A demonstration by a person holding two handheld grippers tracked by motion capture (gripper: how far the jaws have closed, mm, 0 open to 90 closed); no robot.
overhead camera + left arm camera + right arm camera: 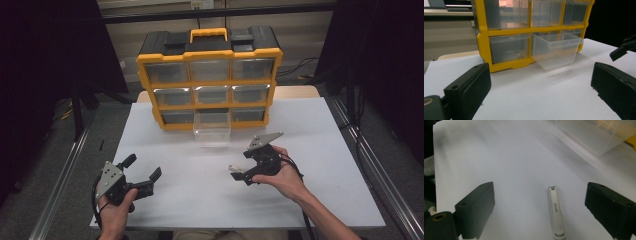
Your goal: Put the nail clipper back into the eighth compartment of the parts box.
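White-covered counter (320, 150) below a yellow-and-black drawer cabinet (209, 80). Left claw (142, 176) spread, empty, idle. Clear plastic drawer (212, 127) already pulled out. Right claw (240, 170) released, straddling the slim silver nail clipper (556, 213) lying flat; gripping and stowing probably left.

A yellow-and-black organizer (210, 80) with 9 clear drawers stands at the white table's (325, 165) far edge.

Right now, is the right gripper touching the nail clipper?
Apart. In the right gripper view the nail clipper lies flat on the white table, bare surface separating it from both open jaws of the right gripper.
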